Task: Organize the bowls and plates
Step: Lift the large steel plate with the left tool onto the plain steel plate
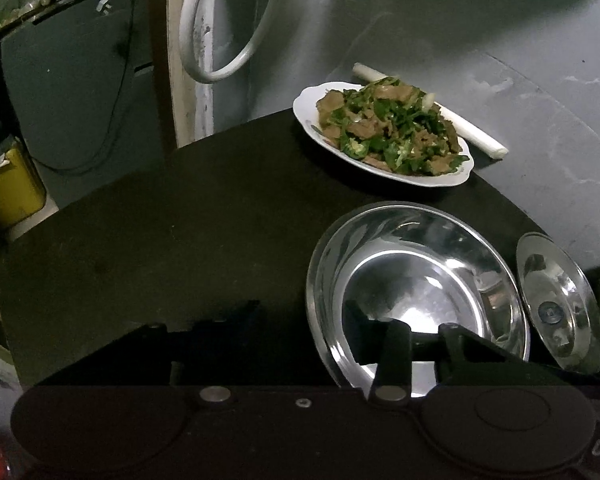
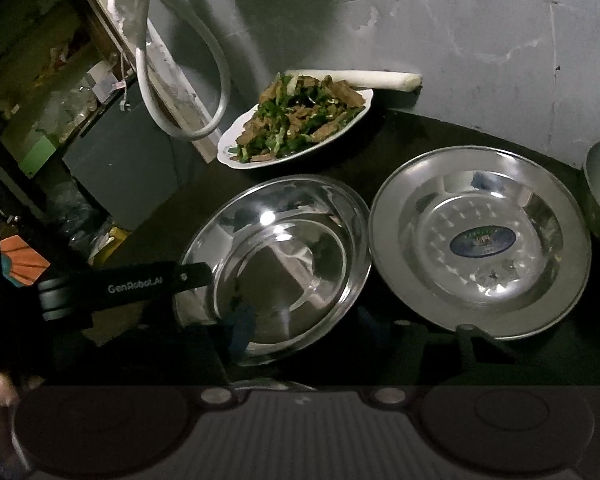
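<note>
Steel dishes sit side by side on my dark tabletop (image 2: 400,132): a deep steel bowl (image 2: 276,264) and, touching its rim, a flat steel plate (image 2: 480,240) bearing a sticker. Behind them, at the far edge by the wall, a white plate of greens (image 2: 296,124) rests. My left hand-held gripper (image 1: 328,332) straddles the bowl's near rim; I cannot tell whether it presses. My right hand-held gripper (image 2: 348,332) is too dark to judge.
</note>
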`<action>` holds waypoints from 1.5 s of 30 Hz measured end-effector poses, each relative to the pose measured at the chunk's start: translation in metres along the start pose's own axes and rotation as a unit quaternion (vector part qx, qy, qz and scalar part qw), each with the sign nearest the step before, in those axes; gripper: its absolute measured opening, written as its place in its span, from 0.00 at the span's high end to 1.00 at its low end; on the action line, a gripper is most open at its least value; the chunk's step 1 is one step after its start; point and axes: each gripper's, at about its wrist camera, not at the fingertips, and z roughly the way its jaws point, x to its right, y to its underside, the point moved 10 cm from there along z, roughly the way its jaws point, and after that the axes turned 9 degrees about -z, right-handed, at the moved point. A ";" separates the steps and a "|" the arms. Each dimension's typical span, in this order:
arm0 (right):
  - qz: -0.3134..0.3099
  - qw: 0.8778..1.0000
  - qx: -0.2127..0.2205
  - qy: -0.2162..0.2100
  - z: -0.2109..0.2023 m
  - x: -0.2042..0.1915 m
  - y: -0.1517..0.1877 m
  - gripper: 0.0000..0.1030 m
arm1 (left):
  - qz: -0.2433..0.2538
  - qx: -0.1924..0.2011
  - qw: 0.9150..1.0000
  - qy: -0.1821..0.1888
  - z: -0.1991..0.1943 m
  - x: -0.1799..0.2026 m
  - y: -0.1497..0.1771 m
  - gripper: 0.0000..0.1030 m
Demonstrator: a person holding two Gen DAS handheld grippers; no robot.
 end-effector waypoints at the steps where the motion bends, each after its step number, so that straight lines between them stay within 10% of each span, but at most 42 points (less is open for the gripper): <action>1: 0.002 1.000 -0.001 0.002 0.001 0.001 0.000 0.51 | 0.004 -0.002 1.000 0.004 0.000 0.000 0.001 0.58; 9: -0.005 1.000 -0.001 0.030 0.005 0.008 0.002 0.75 | 0.022 -0.008 1.000 0.009 0.003 -0.001 0.005 0.71; 11: -0.006 0.999 0.000 0.033 0.005 0.007 0.001 0.76 | 0.020 -0.009 1.000 0.016 0.002 0.000 0.005 0.87; 31: -0.034 0.999 0.030 0.005 -0.029 -0.024 -0.008 0.77 | 0.012 0.046 0.999 0.017 -0.070 -0.007 0.003 0.86; 45: -0.028 1.000 0.002 -0.005 -0.095 -0.016 0.034 0.77 | 0.014 0.004 1.000 0.021 -0.120 0.008 0.069 0.84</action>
